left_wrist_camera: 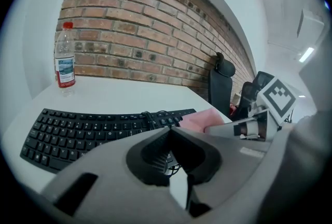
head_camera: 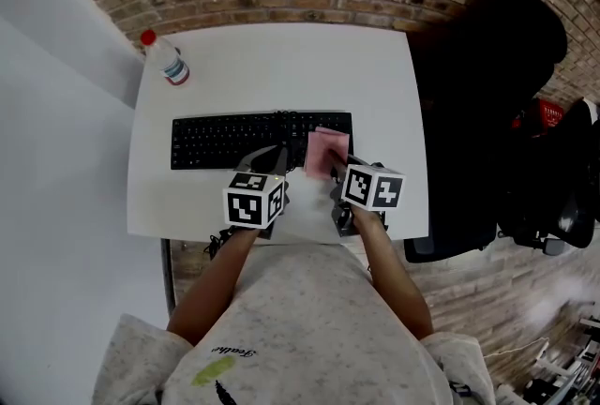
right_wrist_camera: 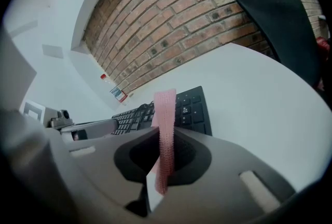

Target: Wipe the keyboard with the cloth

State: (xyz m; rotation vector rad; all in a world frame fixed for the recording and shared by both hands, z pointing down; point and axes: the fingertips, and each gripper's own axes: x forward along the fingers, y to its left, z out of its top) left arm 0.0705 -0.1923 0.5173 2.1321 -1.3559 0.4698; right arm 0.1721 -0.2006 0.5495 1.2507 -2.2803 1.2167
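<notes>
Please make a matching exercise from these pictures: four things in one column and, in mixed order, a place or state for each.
1 black computer keyboard
2 pink woven cloth
3 clear red-capped plastic bottle
4 left gripper

a far left corner of white table
b jaws shut, nothing between
c middle of table
d clamped in right gripper

Pairs: 1-c, 2-d, 3-a, 4-b

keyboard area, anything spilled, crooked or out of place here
Nothing stands out. The keyboard lies flat and square on the table, the bottle stands upright and capped at the far left corner, and the pink cloth is pinched in the right gripper at the keyboard's right end.
</notes>
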